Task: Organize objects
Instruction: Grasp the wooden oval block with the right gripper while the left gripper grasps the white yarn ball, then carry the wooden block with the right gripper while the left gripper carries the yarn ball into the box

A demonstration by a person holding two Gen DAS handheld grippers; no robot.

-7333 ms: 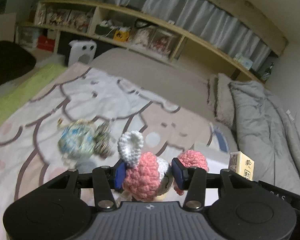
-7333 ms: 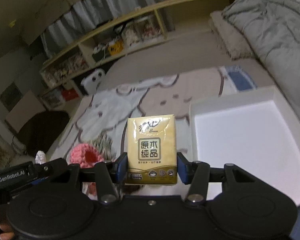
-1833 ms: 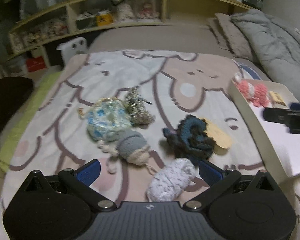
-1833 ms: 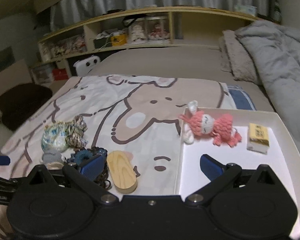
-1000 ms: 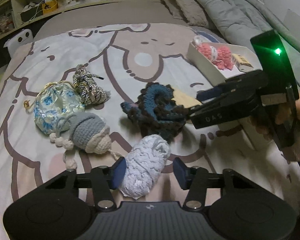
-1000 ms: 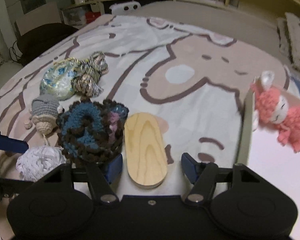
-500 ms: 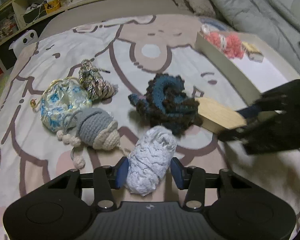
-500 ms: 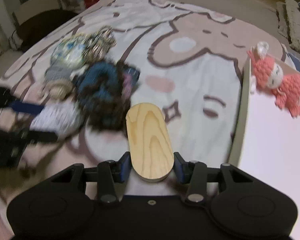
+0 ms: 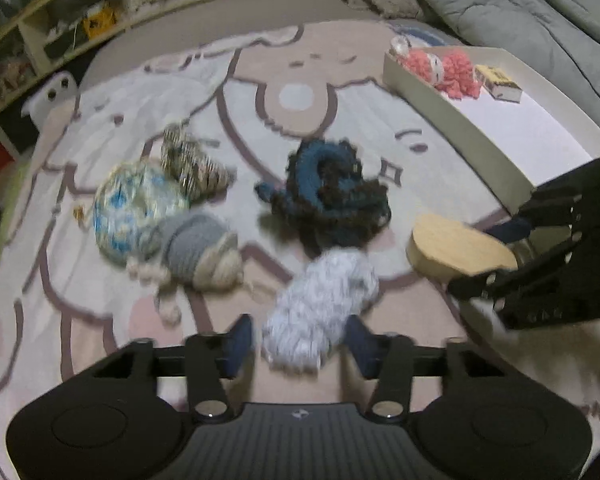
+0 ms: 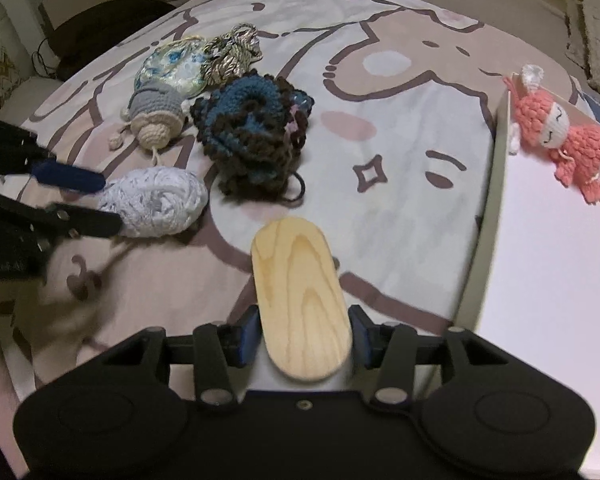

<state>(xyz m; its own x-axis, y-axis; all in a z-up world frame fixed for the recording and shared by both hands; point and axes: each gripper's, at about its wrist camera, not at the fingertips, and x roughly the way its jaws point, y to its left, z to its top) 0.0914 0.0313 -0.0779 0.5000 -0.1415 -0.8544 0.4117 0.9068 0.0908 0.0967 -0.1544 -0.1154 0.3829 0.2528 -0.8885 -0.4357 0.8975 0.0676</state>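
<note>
A white yarn ball (image 9: 320, 300) lies on the cartoon-print bedspread between the pads of my left gripper (image 9: 300, 342). Its jaws are opening, and a thin gap shows beside the left pad. The right wrist view shows the same ball (image 10: 156, 208) at the left gripper's (image 10: 92, 200) tips. My right gripper (image 10: 303, 336) has a wooden oval (image 10: 300, 300) between its pads, and the jaws are opening slightly. The wooden oval (image 9: 456, 248) hangs tilted just above the bed, next to the white tray (image 9: 460, 136). In the tray lie a pink crochet doll (image 10: 556, 136) and a yellow tissue pack (image 9: 500, 84).
A blue-brown crochet piece (image 10: 252, 132) sits mid-bed. To its left are a grey crochet toy (image 10: 156, 116), a floral pouch (image 10: 176, 64) and a striped tassel (image 10: 232, 52). A grey duvet (image 9: 520, 8) lies behind the tray, and shelves (image 9: 80, 28) line the far wall.
The right gripper closed on the wooden oval and lifted it away from the crochet piece. The left jaws squeezed the yarn ball, then widened again. The right gripper now sits nearer the tray.
</note>
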